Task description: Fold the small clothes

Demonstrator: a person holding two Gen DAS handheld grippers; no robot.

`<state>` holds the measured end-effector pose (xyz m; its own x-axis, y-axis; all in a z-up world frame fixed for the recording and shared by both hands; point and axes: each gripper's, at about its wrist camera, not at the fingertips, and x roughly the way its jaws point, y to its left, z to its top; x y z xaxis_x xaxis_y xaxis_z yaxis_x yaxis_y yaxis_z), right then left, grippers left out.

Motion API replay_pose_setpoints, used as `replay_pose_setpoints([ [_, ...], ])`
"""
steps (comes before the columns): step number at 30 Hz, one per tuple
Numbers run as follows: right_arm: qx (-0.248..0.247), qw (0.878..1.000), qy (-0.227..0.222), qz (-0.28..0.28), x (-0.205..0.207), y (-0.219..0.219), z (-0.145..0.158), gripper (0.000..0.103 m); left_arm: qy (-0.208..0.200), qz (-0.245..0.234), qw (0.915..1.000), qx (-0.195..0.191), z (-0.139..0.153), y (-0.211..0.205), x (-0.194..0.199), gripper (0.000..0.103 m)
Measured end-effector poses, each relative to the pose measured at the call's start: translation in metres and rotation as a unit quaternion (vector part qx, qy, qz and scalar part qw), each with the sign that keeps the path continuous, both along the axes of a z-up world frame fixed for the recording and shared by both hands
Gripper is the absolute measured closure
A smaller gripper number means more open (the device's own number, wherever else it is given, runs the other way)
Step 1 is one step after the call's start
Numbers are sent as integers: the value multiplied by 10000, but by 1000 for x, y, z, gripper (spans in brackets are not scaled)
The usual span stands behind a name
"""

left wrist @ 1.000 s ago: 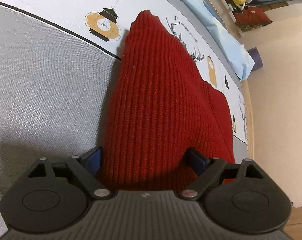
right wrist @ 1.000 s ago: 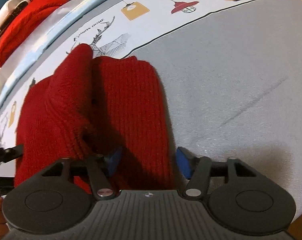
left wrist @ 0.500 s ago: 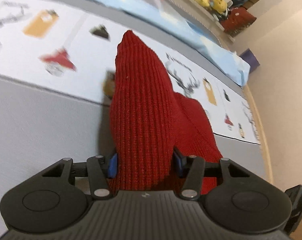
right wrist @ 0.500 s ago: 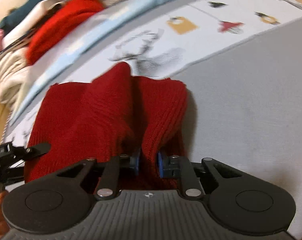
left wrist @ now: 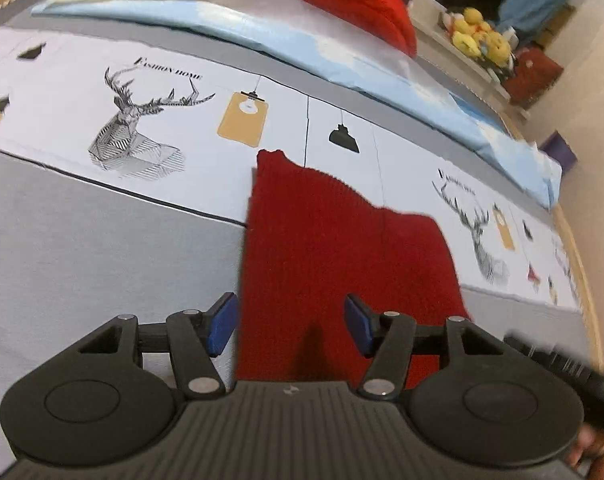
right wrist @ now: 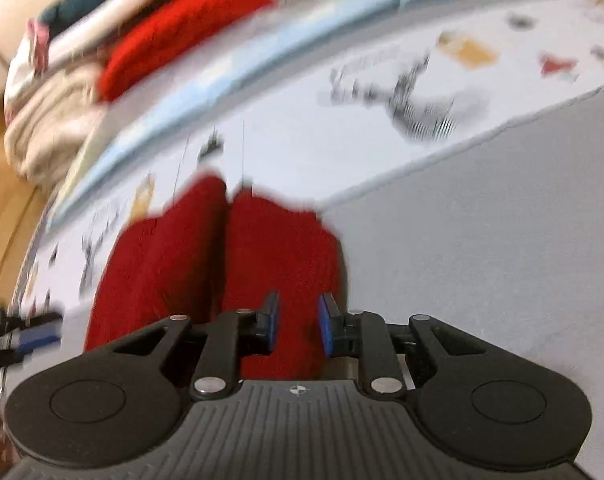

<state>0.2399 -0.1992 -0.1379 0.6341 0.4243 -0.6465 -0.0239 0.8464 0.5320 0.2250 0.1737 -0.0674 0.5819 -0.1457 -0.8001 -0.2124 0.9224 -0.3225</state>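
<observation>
Red knit garment [left wrist: 334, 264] lies across the bedspread [left wrist: 101, 248], straddling the border between its grey field and the printed white band — your left gripper [left wrist: 289, 320] holds its blue pads apart at either side of the near hem, jaws just opening. Your right gripper [right wrist: 297, 320] has a narrow gap — cloth lies between, grip unclear through blur.
</observation>
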Motion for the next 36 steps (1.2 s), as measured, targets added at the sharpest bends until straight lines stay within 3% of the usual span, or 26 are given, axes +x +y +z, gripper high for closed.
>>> replay_pose_setpoints([
  [2,372,9992,-61,146,1,2,3,73,28,-217,9995,245,1,-2,-9,40],
  [5,692,9963,13,503,5,23,1,52,92,-618,9955,706,-5,-10,-26,40],
  [10,518,9939,81,971,11,67,-8,51,14,-1108,9852,1311,-15,-30,-37,40],
  [11,465,9940,108,984,13,71,-10,56,4,-1130,9848,1317,-16,-32,-37,40],
  [12,418,9944,96,968,14,72,-11,71,-8,-1142,9849,1300,-16,-33,-37,40],
  [17,392,9969,-570,379,4,49,12,79,-139,-1332,9847,1112,-14,-44,-31,40],
  [21,62,10000,6,58,6,26,2,79,-19,-1678,9806,1016,-22,-59,-28,40],
  [23,-365,9977,421,388,15,35,-14,79,483,-1884,9754,1043,-42,-65,-24,38],
  [25,-634,9956,442,527,21,44,-20,78,796,-1990,9714,1023,-58,-69,-25,38],
  [27,-890,9933,268,680,22,52,-19,77,771,-2014,9711,1026,-59,-70,-27,38],
  [31,-767,9942,215,723,12,48,-7,72,894,-1840,9773,546,-57,-53,-28,38],
  [33,-766,9923,225,945,3,43,2,64,973,-1872,9765,443,-63,-49,-29,37],
  [35,-977,9866,432,1233,-9,38,-1,55,1039,-1919,9754,314,-71,-48,-28,44],
  [36,-1075,9827,618,1376,-12,37,-9,51,1026,-1939,9755,164,-72,-48,-26,59],
])
